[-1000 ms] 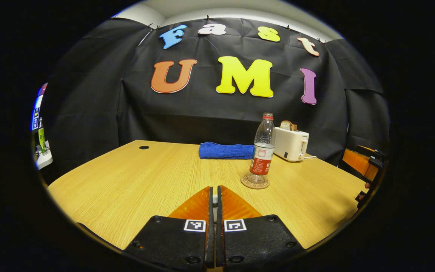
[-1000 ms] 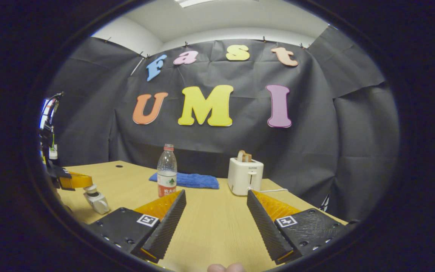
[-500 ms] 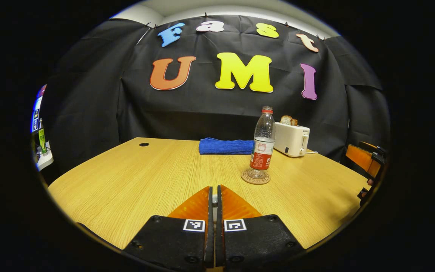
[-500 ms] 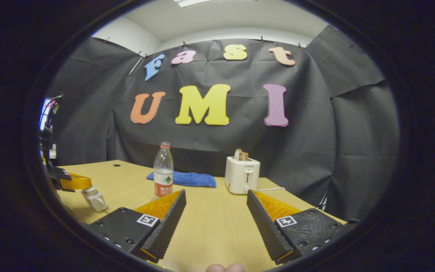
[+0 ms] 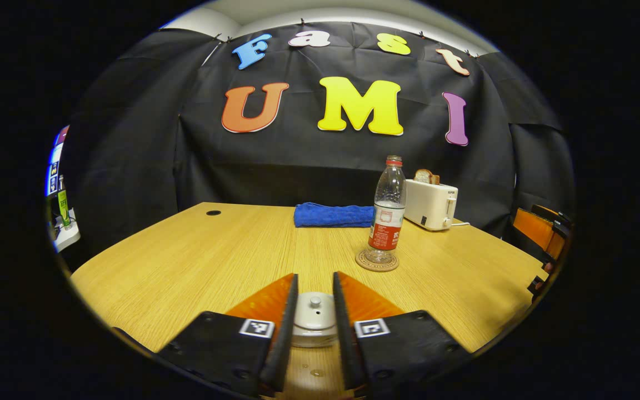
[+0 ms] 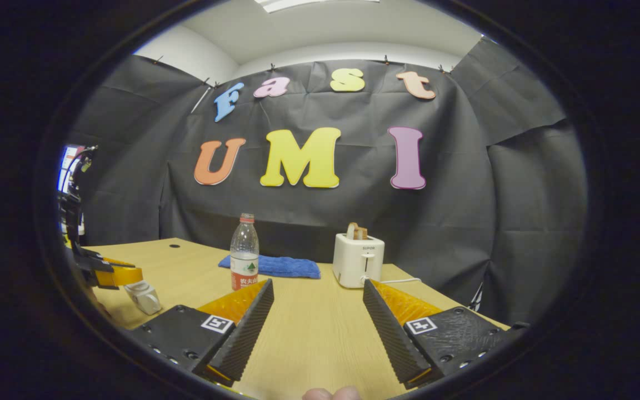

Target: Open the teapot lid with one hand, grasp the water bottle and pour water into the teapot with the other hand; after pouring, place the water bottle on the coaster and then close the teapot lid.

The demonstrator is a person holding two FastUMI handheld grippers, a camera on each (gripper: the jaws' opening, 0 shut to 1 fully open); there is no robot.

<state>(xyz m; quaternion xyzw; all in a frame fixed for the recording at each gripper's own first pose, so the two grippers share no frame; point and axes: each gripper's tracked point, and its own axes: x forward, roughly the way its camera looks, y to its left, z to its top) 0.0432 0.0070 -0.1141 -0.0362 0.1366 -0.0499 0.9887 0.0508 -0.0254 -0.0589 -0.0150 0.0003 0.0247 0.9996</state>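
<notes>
1. The water bottle point(image 5: 386, 214) stands upright on the coaster point(image 5: 376, 261), out in the middle of the tabletop point(image 5: 198, 255), so the pour and the set-down look done.
2. The left gripper point(image 5: 314, 333) has its fingers spread a little to either side of the teapot lid point(image 5: 314, 315), whose knob sits in the gap between them; no finger seems to press on it. The lid looks seated, though the pot beneath is hidden, so I cannot be sure.
3. My reading: this is the lid-closing step at its end, the lid let go. The next move calls only for drawing the left gripper straight back without brushing the knob.
4. The right gripper point(image 6: 314, 333) hangs with fingers wide apart and nothing between them, near the tabletop's near edge.
5. Room (there is plenty): a blue towel point(image 5: 334, 215) and a white toaster point(image 5: 430, 204) sit along the far edge, well apart from the teapot, and the bottle is clear of both grippers. The near and left parts of the tabletop carry nothing but the pot. A few drops lie on the wood just beneath the left gripper.
</notes>
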